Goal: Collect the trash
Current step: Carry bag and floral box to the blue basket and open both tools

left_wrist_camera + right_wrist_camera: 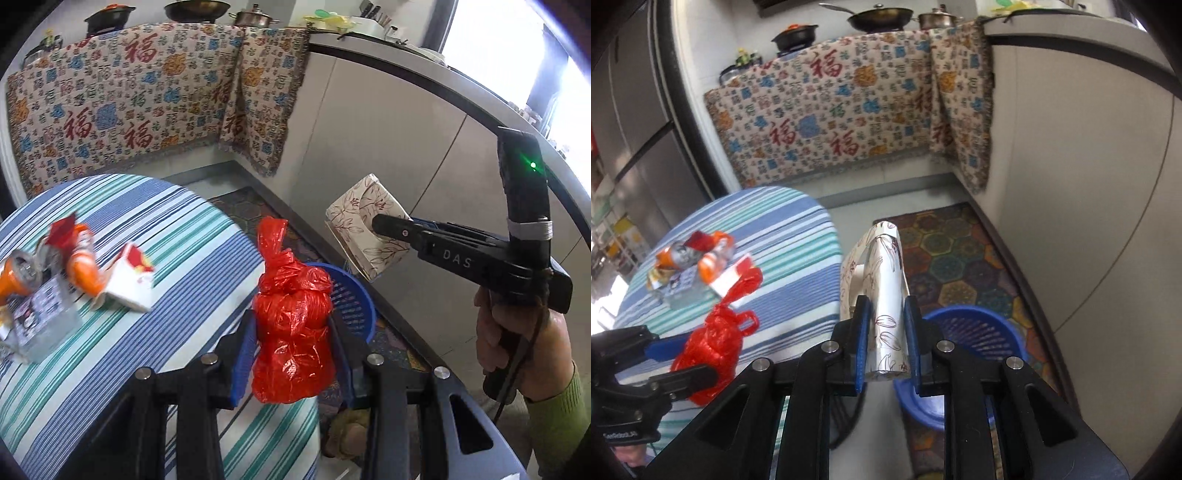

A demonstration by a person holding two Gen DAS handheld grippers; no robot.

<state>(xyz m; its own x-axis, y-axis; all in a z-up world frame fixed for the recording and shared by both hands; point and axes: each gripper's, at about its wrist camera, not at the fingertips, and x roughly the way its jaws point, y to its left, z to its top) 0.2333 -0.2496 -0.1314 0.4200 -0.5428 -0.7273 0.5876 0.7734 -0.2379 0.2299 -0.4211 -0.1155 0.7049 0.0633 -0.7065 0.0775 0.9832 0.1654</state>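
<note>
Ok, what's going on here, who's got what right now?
A person is clearing trash with two handheld grippers. The left gripper holds a tied red bag; the right gripper is clamped on a flattened floral carton. Both are held near the blue basket on the floor. More trash is still on the striped table.

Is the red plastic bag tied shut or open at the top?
Tied shut. The red plastic bag narrows to a knotted neck above its bulging body, with the twisted end standing up, in the left wrist view. Its contents cannot be seen.
</note>
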